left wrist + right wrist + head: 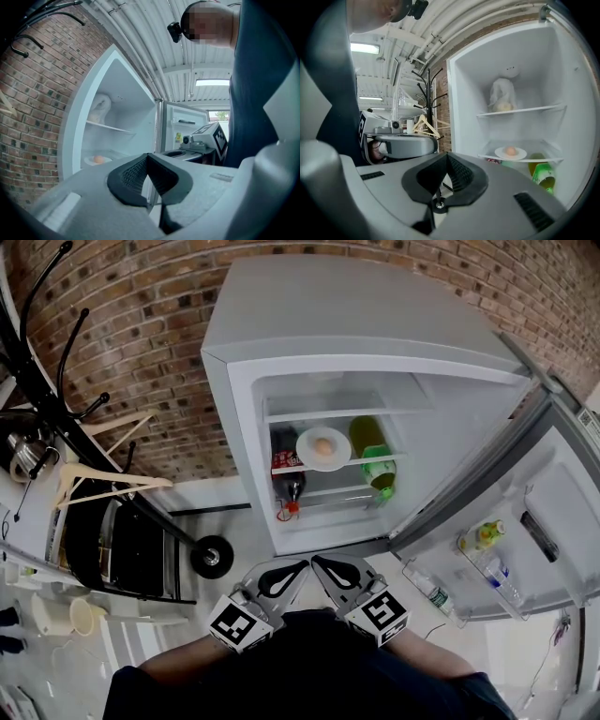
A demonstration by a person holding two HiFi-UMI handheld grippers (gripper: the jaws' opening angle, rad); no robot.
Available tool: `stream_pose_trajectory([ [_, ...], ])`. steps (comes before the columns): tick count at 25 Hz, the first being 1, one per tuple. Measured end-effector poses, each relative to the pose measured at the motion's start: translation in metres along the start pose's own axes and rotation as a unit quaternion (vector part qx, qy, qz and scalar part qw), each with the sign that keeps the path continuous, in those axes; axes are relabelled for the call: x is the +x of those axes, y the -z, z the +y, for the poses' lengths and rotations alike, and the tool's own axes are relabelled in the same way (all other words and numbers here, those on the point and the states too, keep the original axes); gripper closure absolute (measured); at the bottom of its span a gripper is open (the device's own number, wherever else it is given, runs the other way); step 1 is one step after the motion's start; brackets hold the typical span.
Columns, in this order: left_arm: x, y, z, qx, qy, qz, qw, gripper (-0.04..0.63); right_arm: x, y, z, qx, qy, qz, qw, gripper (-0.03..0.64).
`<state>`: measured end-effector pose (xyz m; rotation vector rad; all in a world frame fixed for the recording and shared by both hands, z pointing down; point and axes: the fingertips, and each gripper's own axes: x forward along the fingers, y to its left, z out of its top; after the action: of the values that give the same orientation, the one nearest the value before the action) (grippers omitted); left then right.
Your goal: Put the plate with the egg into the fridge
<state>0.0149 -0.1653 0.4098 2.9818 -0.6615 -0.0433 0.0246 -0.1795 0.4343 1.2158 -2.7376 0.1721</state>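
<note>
A white plate (323, 448) carrying a brown egg (322, 445) rests on the middle glass shelf of the open fridge (281, 324). The plate (510, 152) is also in the right gripper view, and faintly in the left gripper view (97, 160). My left gripper (302, 567) and right gripper (319, 563) are held side by side close to the person's body, in front of and below the fridge opening, well away from the plate. Both are shut, with nothing between their jaws (148, 158) (447, 158).
A green bottle (378, 465) and a dark soda bottle (289, 474) lie beside the plate. A white bag (504, 98) sits on the upper shelf. The fridge door (553, 521) hangs open at the right, with bottles (483, 535) in its rack. A black coat rack (56, 390) with hangers stands at the left.
</note>
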Motion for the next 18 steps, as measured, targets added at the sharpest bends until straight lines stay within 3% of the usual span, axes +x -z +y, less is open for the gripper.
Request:
stream_pose_trajectory([
  [18,-0.0019,-0.0012,-0.0027,0.002,-0.001,0.000,1.0000,0.598,-0.0025,-0.0016,0.0015,-0.003,-0.004,0.001,1.000,0.607],
])
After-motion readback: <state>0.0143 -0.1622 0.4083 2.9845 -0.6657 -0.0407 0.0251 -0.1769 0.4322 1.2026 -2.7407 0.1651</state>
